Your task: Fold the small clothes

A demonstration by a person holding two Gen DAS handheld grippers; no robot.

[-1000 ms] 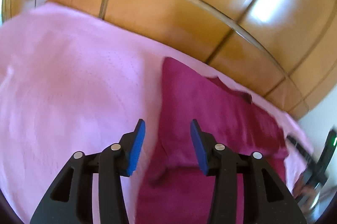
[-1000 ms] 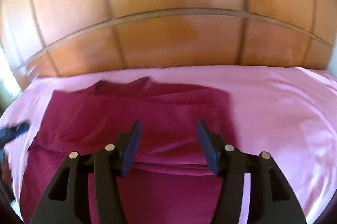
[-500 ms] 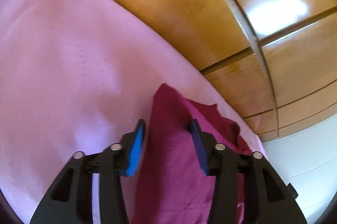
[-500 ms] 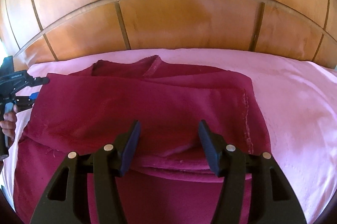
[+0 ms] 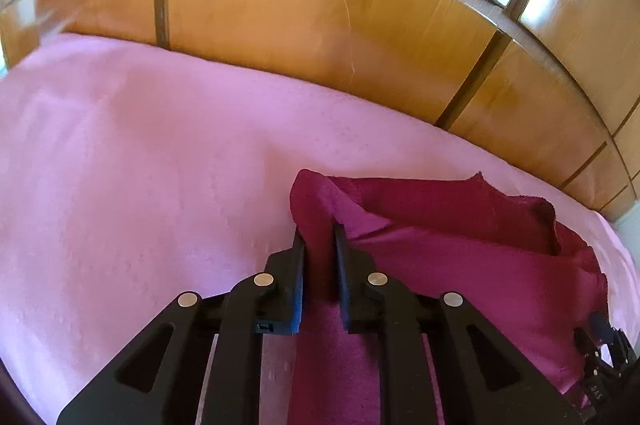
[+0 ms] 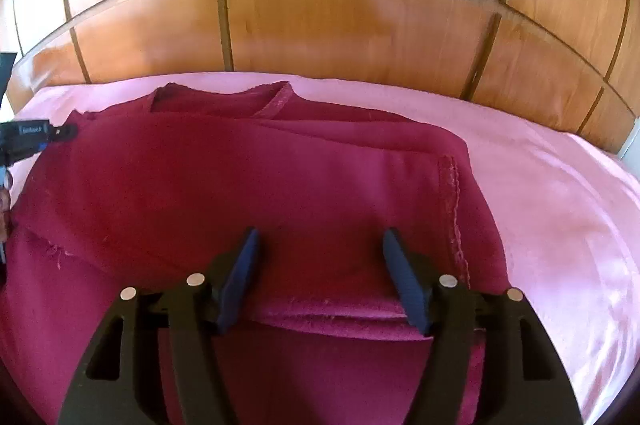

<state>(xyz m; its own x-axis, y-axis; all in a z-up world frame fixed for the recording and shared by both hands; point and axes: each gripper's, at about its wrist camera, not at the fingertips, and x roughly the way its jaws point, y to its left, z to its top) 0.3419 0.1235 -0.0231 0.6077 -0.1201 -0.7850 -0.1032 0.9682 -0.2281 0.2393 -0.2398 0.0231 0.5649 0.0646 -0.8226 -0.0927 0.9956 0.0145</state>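
Maroon garment (image 6: 248,177) lies part-folded on the pink bedsheet (image 5: 120,165), long axis running left-right along the wooden headboard (image 6: 340,25), neckline toward the headboard. Left gripper (image 5: 319,237) has just been closing and is clenched on the garment's left corner fold. Right gripper (image 6: 318,245), jaws just widening, hangs released over the near folded edge.

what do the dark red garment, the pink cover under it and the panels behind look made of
Dark red garment: likely matte woven fabric, with fraying edges and a stitched hem. Pink cover: smooth cloth, perhaps cotton, with a faint sheen. Panels: glossy varnished wood or veneer, showing grain and glare.
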